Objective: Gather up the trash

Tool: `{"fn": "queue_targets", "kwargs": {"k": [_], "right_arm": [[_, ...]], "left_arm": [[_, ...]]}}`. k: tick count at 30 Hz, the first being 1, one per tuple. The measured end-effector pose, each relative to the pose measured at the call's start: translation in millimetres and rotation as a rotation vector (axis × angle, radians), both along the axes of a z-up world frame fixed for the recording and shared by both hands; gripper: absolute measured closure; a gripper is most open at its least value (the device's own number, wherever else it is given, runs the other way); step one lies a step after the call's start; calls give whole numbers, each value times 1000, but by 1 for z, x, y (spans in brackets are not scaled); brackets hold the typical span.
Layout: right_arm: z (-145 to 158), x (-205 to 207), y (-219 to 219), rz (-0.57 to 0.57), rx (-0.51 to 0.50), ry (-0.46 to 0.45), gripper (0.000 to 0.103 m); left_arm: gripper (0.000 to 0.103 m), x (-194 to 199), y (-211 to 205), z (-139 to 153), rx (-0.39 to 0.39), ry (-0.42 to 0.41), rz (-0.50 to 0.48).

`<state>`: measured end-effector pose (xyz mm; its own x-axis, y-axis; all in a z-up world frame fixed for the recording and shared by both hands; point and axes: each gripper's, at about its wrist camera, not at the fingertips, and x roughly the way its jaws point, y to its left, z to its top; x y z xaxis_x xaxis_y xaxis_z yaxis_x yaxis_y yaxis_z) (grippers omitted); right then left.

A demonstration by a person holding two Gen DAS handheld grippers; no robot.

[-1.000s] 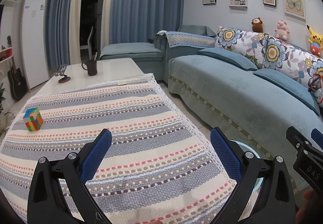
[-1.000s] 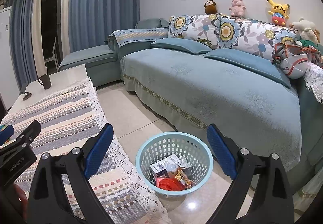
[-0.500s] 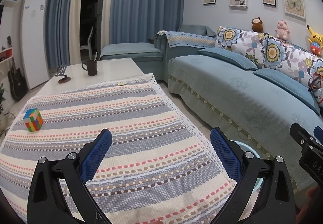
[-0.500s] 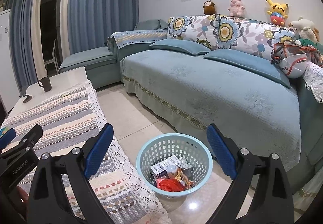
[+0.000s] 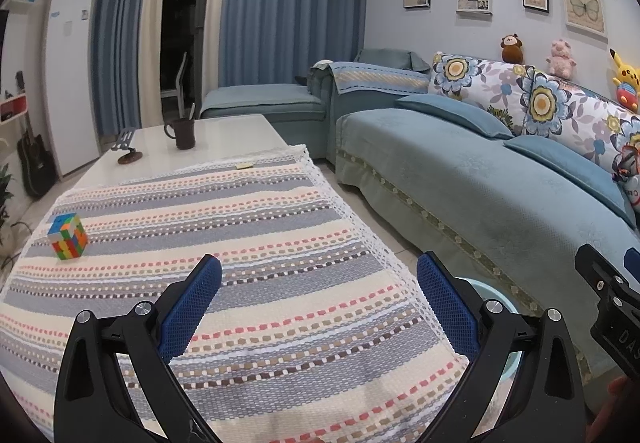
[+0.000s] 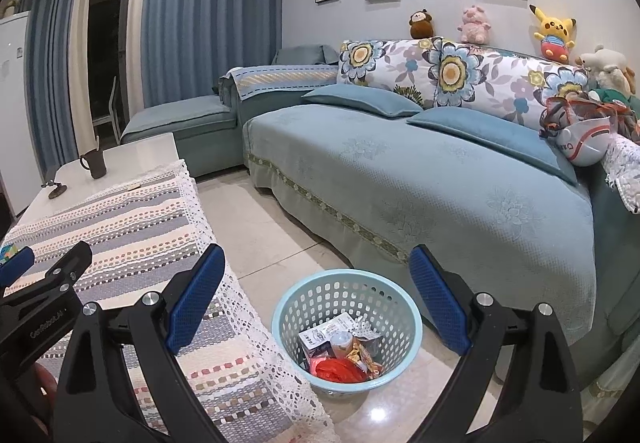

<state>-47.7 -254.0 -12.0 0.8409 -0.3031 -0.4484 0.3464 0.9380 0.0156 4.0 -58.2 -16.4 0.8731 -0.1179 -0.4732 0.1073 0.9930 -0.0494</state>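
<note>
A light blue perforated trash basket [image 6: 396,299] stands on the tiled floor between the table and the sofa. It holds several pieces of trash [image 6: 340,353]: wrappers, a small box and something red. My right gripper [image 6: 318,293] is open and empty, held above and in front of the basket. My left gripper [image 5: 318,297] is open and empty above the striped tablecloth [image 5: 240,243] near the table's right edge. A sliver of the basket rim [image 5: 494,293] shows behind its right finger.
A colourful puzzle cube [image 5: 67,230] sits on the cloth at the left. A brown mug [image 5: 182,132] and a small stand [image 5: 127,147] are on the bare far end of the table. A blue sofa [image 6: 420,179] with cushions and plush toys runs along the right.
Both grippers stay open and empty. The right wrist view has shifted slightly, with the other gripper's edge sliding outward in each view. Nothing else has moved.
</note>
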Motion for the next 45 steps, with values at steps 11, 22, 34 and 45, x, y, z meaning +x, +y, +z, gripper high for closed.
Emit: {"fn": "queue_targets", "kwargs": {"k": [11,22,34,45], "right_arm": [[0,-1,3,-5,-10,-4,14],[-1,-4,6,-22,-25,-21,14],[-4,-4,6,-34,-36,-25,14],[-3,-6,5,-35,-33,-33,14]], "left_arm": [[8,0,1,0,-1,-1,3],[8,0,0,0,1,2,10],[8,-1,-1,0,3,-9,10],[8,-1,1,1,3,-12,10]]}}
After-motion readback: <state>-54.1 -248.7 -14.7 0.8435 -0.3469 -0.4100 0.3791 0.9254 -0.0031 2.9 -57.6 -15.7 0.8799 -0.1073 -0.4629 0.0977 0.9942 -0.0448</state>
